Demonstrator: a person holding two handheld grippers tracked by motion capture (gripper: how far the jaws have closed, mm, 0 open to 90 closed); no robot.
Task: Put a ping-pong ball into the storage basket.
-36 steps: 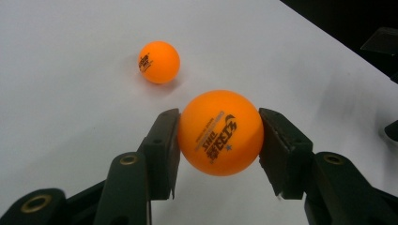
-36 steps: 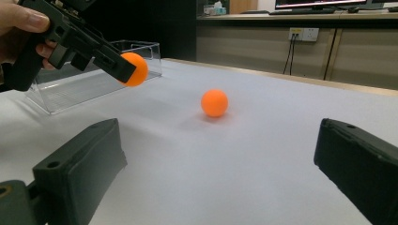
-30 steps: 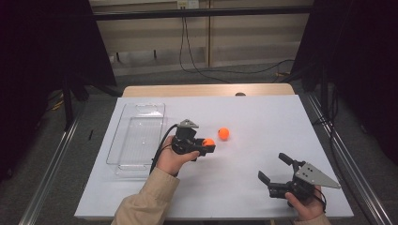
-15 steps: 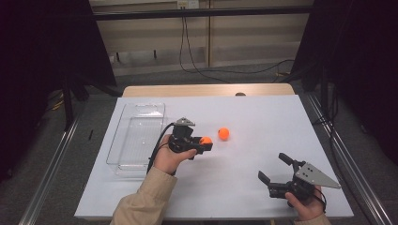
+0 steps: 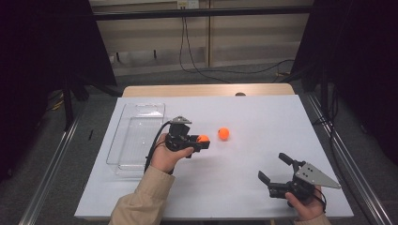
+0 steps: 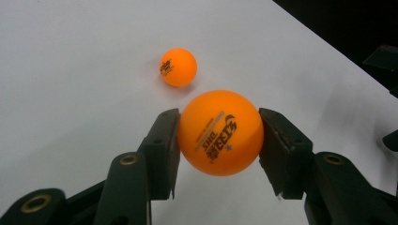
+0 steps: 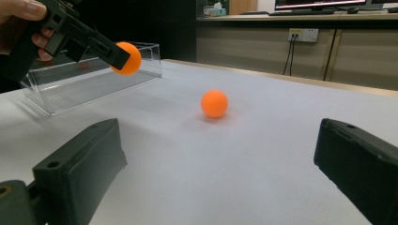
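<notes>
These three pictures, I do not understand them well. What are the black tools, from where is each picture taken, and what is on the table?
A person sits at a table covered in white and holds a black two-jaw hand tool, called a gripper, in each hand. One picture comes from a fixed camera above, looking forward and down. The other two come from small cameras riding on the grippers, looking along their own jaws.

The left gripper is shut on an orange ball, lifted off the surface; the right gripper view shows it in the air too. A second orange ball lies loose on the table. A clear plastic tray stands at the person's left. The right gripper rests near the front edge with its jaws open, holding nothing.
</notes>
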